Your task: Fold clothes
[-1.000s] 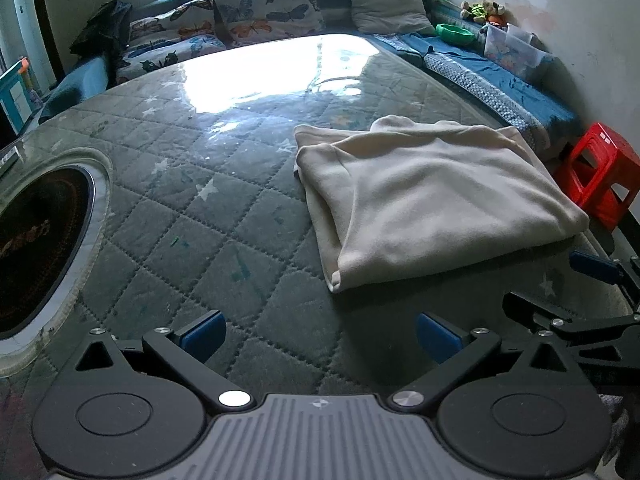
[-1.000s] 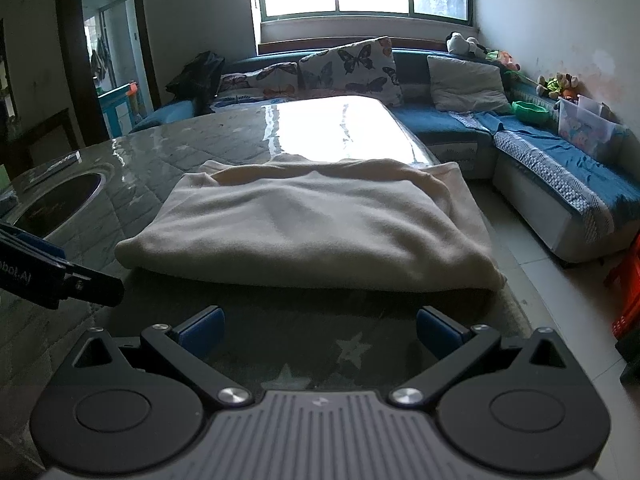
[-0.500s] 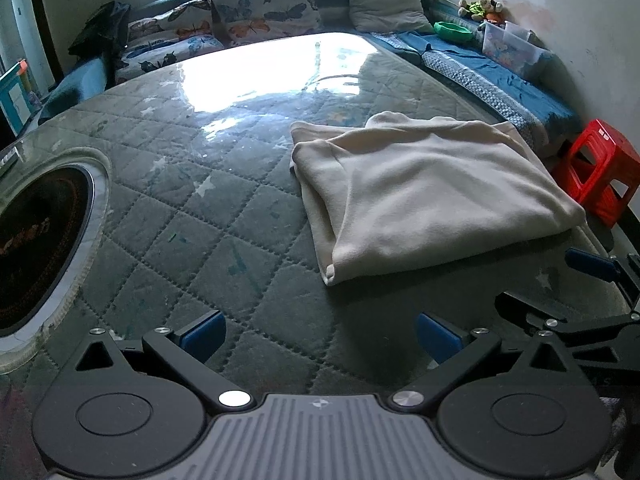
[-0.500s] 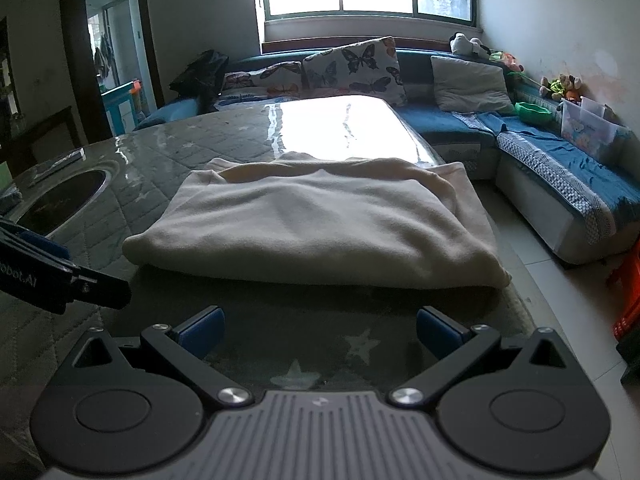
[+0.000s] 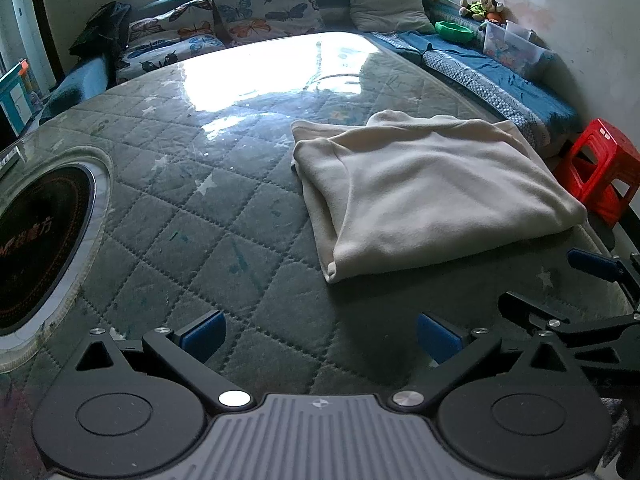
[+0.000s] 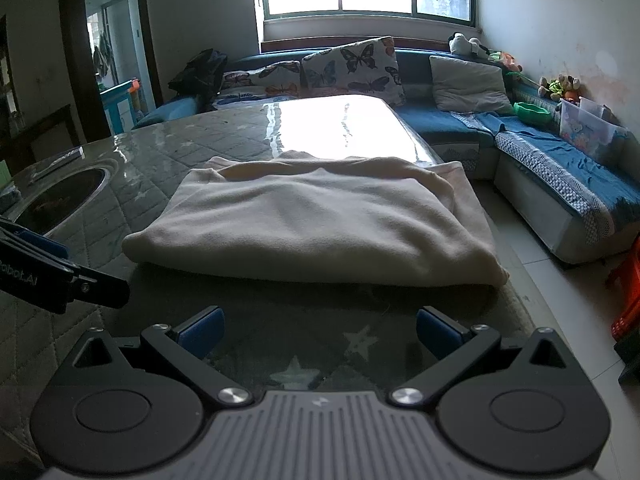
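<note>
The left gripper is easing back and tilting slightly, so the folded cream garment is sitting a little higher ahead of it. The right gripper is likewise backing slightly away from the garment's near fold.

My left claw is cut off by the frame's left edge, its lettering only partly readable. The cream garment hides the counter beneath it, inner layers unseen. Beside the garment, the red stool runs off-frame.
</note>
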Available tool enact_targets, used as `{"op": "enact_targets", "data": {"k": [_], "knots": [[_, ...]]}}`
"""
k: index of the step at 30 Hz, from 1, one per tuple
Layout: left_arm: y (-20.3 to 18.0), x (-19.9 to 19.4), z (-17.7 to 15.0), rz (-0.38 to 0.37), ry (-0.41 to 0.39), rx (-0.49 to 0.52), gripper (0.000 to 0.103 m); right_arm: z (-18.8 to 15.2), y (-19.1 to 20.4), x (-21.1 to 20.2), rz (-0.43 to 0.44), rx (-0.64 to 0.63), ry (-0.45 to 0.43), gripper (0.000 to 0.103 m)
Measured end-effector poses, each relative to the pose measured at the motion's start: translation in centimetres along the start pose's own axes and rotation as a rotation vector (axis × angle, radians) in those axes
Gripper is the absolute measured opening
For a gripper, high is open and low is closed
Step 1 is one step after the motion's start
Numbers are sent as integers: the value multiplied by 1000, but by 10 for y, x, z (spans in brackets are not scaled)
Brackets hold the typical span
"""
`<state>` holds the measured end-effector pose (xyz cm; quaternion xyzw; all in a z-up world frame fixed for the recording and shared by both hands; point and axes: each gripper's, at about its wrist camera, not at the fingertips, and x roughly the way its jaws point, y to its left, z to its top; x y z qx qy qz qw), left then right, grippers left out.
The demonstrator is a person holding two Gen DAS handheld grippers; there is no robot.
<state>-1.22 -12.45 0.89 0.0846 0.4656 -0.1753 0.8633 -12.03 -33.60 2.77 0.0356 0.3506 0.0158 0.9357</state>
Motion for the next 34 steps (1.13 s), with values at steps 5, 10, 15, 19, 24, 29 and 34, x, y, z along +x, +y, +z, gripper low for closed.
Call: {"op": "enact_targets", "data": {"k": [5, 10, 15, 19, 24, 29, 34], "knots": [[0, 0, 0, 0, -1, 1, 103, 0, 1, 0, -4, -6, 3, 103], [-1, 0, -1, 0, -1, -2, 103, -1, 1, 0, -3, -8, 5, 103], [-1, -1, -2, 1, -2, -5, 103, -1, 3, 0, 2, -13, 3, 103], [-1, -2, -2, 7, -9, -2, 103, -1, 3, -1, 1, -13, 2, 103], [-1, -2, -1, 10, -11, -4, 103, -1, 3, -2, -2, -15, 0, 103], [-1, -1, -1, 11, -7, -1, 103, -1, 2, -2, -5, -15, 1, 103], [-2, -1, -1, 10, -5, 1, 103, -1, 3, -2, -5, -16, 2, 103]]}}
